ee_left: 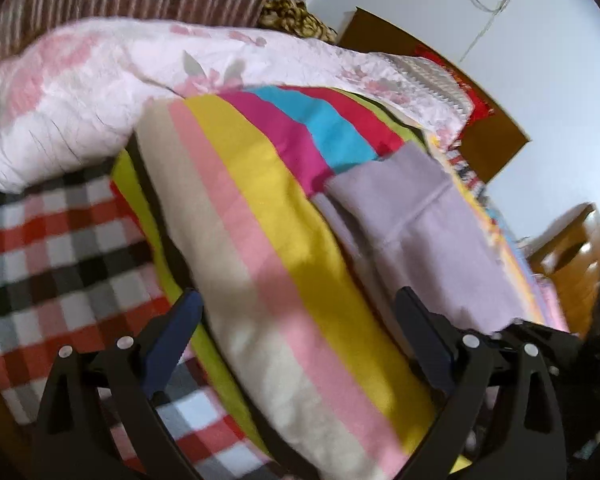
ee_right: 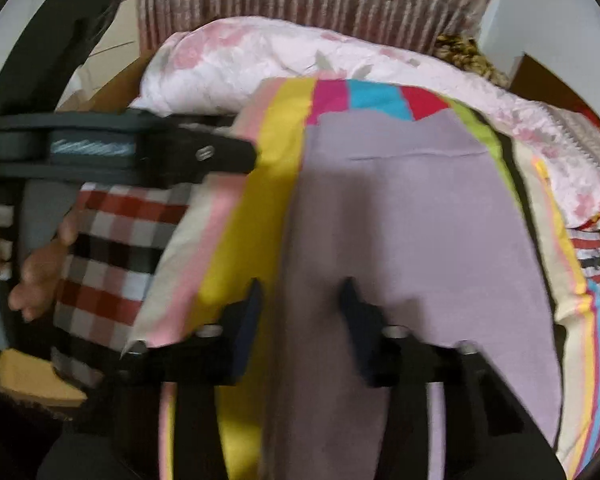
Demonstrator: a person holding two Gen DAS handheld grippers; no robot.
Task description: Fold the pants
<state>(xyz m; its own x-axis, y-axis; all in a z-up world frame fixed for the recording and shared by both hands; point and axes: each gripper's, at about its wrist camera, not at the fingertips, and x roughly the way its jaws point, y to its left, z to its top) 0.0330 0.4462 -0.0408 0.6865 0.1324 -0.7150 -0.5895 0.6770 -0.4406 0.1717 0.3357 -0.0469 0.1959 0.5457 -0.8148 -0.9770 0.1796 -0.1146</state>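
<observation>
- The lilac pants (ee_right: 412, 216) lie flat on the striped sheet (ee_left: 260, 208), seen from my right wrist as filling the middle of the bed.
- My right gripper (ee_right: 302, 292) hovers over the pants, jaws partly apart, holding nothing.
- My left gripper (ee_left: 300, 320) stands wide open over the sheet's pink and yellow stripes, the pants' edge beside its right finger.
- A checked blanket (ee_left: 60, 248) lies left; a pink floral quilt (ee_left: 100, 80) lies beyond.
</observation>
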